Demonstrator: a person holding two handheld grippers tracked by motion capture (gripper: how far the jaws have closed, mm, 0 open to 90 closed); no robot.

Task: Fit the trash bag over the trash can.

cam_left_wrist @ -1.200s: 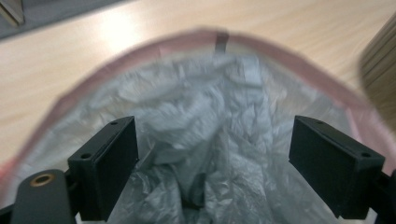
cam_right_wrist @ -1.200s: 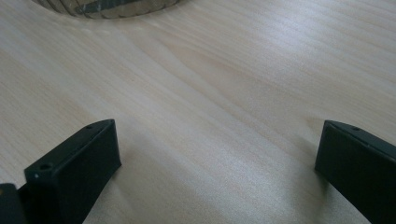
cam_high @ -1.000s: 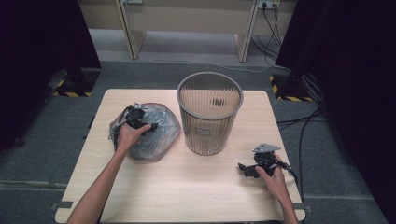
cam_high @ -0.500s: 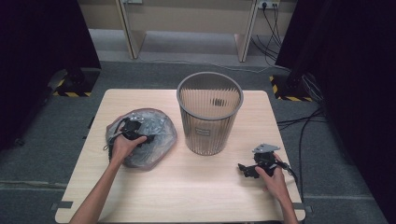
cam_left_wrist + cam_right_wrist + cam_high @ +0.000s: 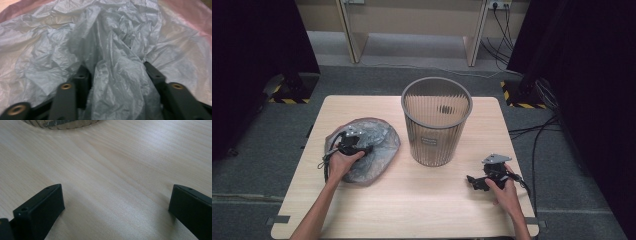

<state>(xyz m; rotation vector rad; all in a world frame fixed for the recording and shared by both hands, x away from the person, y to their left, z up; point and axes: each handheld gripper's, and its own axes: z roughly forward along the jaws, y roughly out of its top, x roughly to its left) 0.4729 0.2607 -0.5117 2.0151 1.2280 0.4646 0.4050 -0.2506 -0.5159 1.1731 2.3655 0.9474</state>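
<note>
Grey carpet surrounds my pale wood counter [image 5: 427,200]. At centre stands a ribbed grey bin [image 5: 436,120]. Left of it lies a crumpled plastic bag [image 5: 374,150] — my left gripper [image 5: 353,146] rests on it, jaws spread around a raised fold. Lower right, my right gripper [image 5: 478,182] sits low — jaws wide apart, holding nothing.

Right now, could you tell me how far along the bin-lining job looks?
Early stage. Nothing looks done: the mesh wastebasket stands upright with no liner. In hand: the left hand-held gripper has open jaws around a fold of the crumpled plastic bag on the table. The right hand-held gripper rests open. Left, presumably: lifting, opening and fitting the bag.
</note>
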